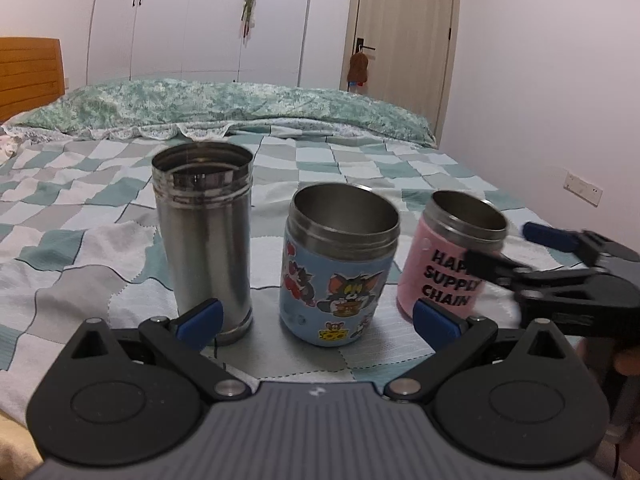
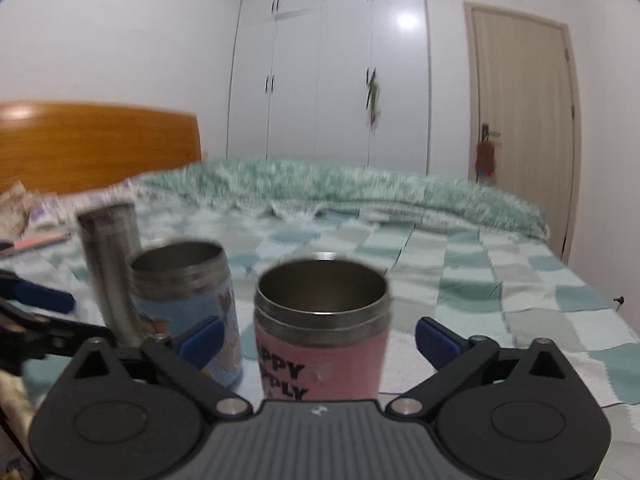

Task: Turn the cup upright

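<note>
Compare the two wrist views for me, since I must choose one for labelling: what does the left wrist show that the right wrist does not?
Only the left wrist view shows the cartoon stickers on the blue cup clearly, and the right gripper reaching in, open around the pink cup. Only the right wrist view, which is blurred, looks straight down into that pink cup and shows the wide headboard. Both show the tall steel cup, all three cups upright, the checked bedspread, wardrobe and door.

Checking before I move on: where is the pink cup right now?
The pink cup stands upright on the bed, rightmost of three, beside the blue cartoon cup; in the right wrist view it sits between the open right gripper fingers.
</note>
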`<state>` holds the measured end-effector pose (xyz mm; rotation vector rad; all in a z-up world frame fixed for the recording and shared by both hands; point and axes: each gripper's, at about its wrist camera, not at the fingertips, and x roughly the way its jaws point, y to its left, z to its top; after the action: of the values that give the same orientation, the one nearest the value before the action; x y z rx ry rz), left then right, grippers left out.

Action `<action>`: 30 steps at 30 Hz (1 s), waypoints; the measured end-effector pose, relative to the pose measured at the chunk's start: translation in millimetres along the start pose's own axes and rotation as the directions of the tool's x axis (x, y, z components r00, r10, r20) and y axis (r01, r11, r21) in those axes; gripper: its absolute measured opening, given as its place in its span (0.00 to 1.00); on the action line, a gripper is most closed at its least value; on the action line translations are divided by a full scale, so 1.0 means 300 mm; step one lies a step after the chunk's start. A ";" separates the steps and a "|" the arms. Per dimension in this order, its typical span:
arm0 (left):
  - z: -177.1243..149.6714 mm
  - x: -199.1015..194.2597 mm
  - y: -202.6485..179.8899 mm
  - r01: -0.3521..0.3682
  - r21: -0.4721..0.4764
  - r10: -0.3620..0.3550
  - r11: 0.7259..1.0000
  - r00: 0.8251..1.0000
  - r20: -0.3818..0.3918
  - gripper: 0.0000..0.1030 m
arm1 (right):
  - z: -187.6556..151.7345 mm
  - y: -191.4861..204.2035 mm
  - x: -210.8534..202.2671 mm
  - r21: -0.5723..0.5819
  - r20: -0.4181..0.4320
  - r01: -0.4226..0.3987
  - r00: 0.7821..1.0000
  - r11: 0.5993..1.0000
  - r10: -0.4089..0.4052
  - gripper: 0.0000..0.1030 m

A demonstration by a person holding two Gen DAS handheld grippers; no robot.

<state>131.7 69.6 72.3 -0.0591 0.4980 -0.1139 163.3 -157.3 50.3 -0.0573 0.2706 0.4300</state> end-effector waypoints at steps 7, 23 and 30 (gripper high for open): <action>-0.033 -0.159 -0.077 0.015 0.016 -0.017 1.000 0.993 0.117 1.00 | -0.002 0.013 -0.311 -0.069 0.179 -0.011 0.984 0.998 0.023 1.00; -0.347 -0.255 -0.294 -0.083 0.028 0.066 0.996 0.924 0.376 1.00 | -0.299 0.011 -0.584 -0.027 0.230 0.137 0.965 0.990 -0.127 1.00; -0.384 -0.243 -0.305 -0.144 0.029 0.120 0.989 0.906 0.405 1.00 | -0.336 -0.013 -0.596 0.023 0.251 0.149 0.956 0.989 -0.150 1.00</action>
<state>4.2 -15.6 13.7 0.0096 0.0839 0.0182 -16.1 -244.2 1.8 -0.0187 0.0159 0.2824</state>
